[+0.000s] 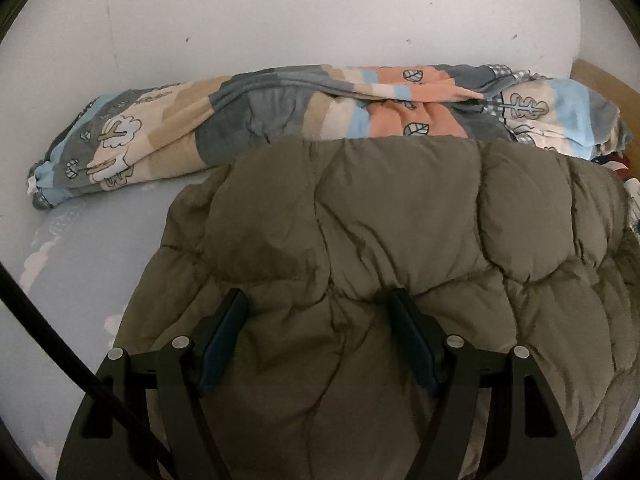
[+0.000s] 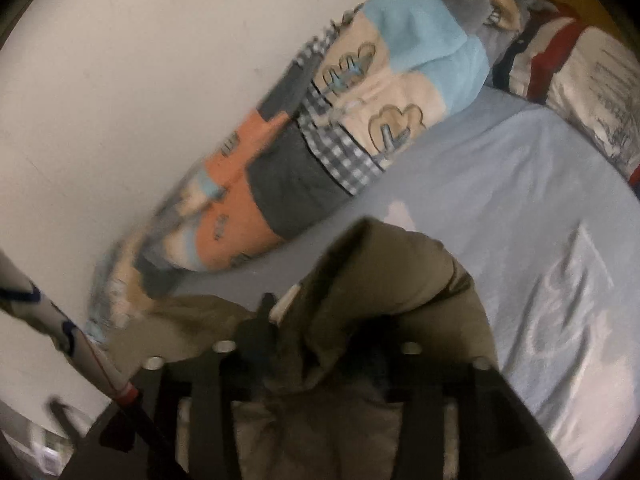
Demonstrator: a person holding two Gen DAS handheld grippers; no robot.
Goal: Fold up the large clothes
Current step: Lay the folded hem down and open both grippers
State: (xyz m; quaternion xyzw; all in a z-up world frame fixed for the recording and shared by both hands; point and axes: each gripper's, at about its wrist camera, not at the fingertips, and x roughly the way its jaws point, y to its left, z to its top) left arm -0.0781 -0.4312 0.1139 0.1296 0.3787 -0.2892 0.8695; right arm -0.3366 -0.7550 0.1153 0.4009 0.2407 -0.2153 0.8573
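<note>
Olive padded jacket [image 1: 380, 240] spread on bed [image 1: 80, 272], just before rolled patterned quilt [image 1: 280, 108]. Left claw [image 1: 320, 300] released, jaws apart over jacket. Right claw [image 2: 320, 320] blurred, grip state unclear, jacket fold between jaws.

The jacket [image 1: 380, 232] is showing plain olive-brown. Behind the jacket, the blanket [image 1: 280, 108] is showing grey, beige, peach and light-blue patches with leaf and tree prints. Under the jacket, the bedsheet [image 2: 500, 184] is showing pale blue.

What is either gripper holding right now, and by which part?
Nothing held: the left gripper stands open over the olive puffer jacket; the right gripper is open around a jacket fold.
</note>
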